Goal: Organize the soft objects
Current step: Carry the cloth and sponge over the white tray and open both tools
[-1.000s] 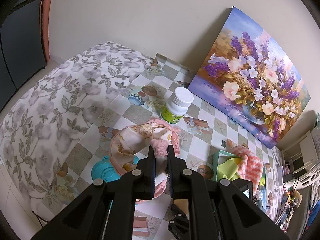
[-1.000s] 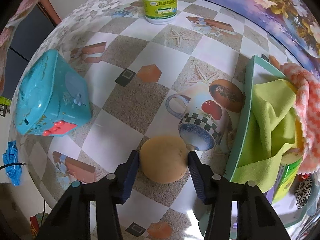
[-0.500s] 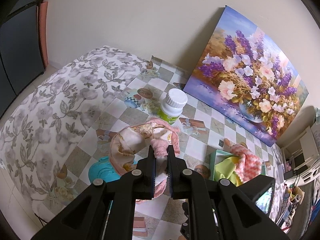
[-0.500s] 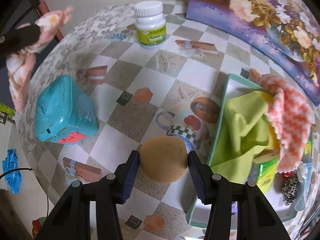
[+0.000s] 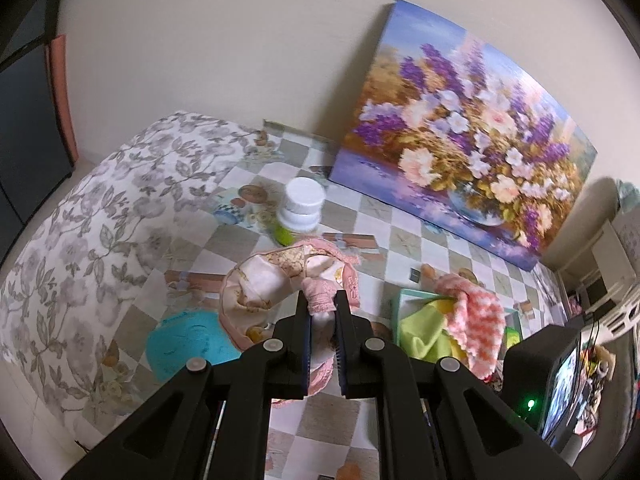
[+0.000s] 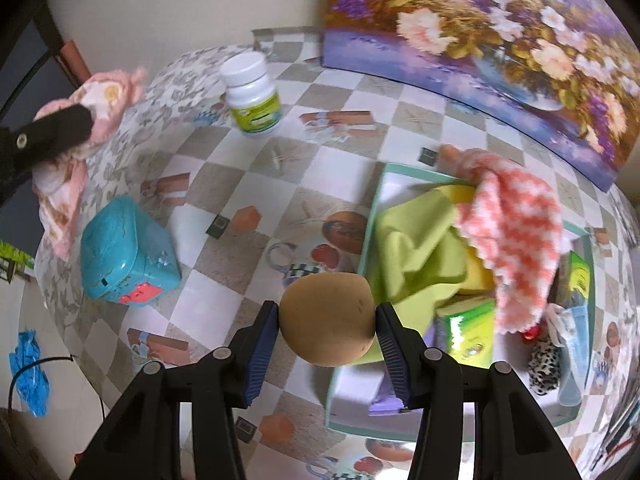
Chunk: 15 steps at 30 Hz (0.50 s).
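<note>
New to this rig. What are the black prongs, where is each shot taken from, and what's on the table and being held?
No robot arm: a person carries a two-finger gripper in each hand, with a fisheye camera looking along its fingers.

Left wrist view: the left gripper is shut on a pink cloth, lifted above the table.

Right wrist view: the right gripper clamps a round tan sponge ball, held beside the green-rimmed tray.

On the checkered tablecloth: that tray with a yellow-green cloth and a pink checked towel, a teal box, a white bottle. A flower painting leans on the wall.
</note>
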{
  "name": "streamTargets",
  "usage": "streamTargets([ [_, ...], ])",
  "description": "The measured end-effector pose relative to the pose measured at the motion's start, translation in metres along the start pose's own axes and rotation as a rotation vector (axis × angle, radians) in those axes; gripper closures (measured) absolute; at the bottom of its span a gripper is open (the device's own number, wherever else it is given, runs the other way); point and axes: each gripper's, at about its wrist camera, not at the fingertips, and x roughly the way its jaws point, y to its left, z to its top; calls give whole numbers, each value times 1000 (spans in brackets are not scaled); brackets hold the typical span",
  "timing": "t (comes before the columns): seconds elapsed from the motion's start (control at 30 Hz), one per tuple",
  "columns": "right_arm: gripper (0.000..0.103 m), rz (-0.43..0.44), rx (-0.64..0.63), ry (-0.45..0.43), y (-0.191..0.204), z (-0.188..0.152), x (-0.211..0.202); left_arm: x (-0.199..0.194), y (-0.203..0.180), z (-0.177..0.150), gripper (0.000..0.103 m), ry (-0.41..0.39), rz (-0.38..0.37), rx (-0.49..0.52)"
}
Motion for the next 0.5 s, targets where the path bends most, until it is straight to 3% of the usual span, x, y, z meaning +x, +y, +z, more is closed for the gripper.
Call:
streamTargets([
  [0.3, 50, 1, 92, -11, -44, -6, -14, 1, -52, -11, 93, 22, -38, 105],
  [0.5, 50, -53, 224, 12, -102, -21, -19, 9, -94, -25, 92, 70, -83, 187],
])
